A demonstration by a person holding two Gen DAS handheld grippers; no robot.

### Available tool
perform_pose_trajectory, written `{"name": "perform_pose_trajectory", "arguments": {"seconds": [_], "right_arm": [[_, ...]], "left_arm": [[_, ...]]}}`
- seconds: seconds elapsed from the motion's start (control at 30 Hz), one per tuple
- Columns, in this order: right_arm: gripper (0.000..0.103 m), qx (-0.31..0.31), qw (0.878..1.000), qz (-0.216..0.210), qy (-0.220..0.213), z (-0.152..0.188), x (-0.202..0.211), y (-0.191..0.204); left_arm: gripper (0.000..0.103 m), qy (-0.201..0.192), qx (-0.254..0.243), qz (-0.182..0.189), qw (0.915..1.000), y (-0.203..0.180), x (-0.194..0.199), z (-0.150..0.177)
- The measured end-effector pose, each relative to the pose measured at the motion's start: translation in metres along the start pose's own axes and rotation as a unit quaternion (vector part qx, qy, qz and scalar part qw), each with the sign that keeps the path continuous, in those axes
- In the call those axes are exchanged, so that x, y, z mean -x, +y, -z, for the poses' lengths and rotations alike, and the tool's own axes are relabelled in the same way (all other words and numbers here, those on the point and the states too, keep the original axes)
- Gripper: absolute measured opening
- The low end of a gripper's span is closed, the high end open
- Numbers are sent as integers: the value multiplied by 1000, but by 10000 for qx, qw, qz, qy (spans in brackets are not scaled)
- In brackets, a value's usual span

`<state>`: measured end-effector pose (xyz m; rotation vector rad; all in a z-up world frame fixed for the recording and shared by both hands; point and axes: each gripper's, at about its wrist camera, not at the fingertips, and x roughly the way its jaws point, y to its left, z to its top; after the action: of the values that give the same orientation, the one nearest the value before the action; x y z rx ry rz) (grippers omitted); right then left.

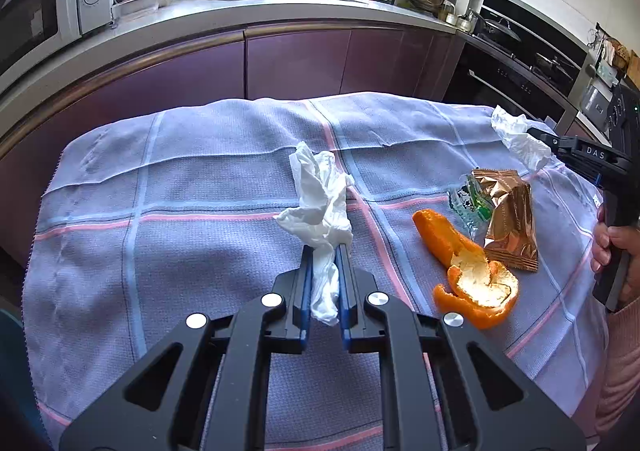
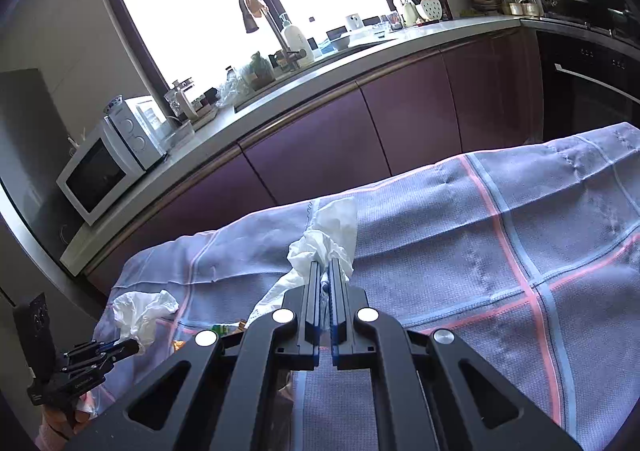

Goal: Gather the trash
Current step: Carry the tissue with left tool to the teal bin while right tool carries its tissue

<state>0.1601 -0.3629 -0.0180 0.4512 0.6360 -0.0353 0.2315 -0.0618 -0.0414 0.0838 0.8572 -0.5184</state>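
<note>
My left gripper point(image 1: 325, 251) is shut on a crumpled white tissue point(image 1: 320, 203), which bunches up above the fingertips over the checked cloth point(image 1: 192, 219). At the right edge of the left wrist view, my right gripper point(image 1: 538, 135) pinches a second white tissue point(image 1: 516, 135). The right wrist view shows that second tissue point(image 2: 334, 235) clamped between the shut jaws of the right gripper point(image 2: 325, 266). At lower left there, the left gripper point(image 2: 134, 347) carries its tissue point(image 2: 140, 309). Orange peel point(image 1: 468, 275), a brown foil wrapper point(image 1: 512, 223) and a clear green-printed wrapper point(image 1: 466, 203) lie on the cloth.
The lilac cloth point(image 2: 500, 251) with pink and blue stripes covers the table. Purple cabinets point(image 1: 296, 63) and a counter with a microwave point(image 2: 100, 171) and a sink tap point(image 2: 272, 23) run behind it. A dark oven point(image 1: 516, 79) stands at the right. A hand point(image 1: 612, 247) holds the right gripper's handle.
</note>
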Motion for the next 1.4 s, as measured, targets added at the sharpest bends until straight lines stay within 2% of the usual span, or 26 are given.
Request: {"name": "perform_pose_trajectory", "arguments": {"seconds": [0.27, 0.5, 0.87, 1.4], "right_arm": [[3, 239, 9982, -483, -248, 8, 36, 30], [3, 382, 9936, -1044, -205, 23, 51, 64], [3, 789, 9819, -1711, 200, 65, 43, 132], [3, 1360, 9565, -2451, 807, 109, 19, 223]], "left_arm": [[11, -419, -12, -93, 9991, 7, 50, 10], [11, -746, 37, -160, 9971, 17, 99, 26], [11, -924, 196, -204, 9953, 40, 152, 65], [11, -940, 746, -545, 9913, 87, 195, 125]]}}
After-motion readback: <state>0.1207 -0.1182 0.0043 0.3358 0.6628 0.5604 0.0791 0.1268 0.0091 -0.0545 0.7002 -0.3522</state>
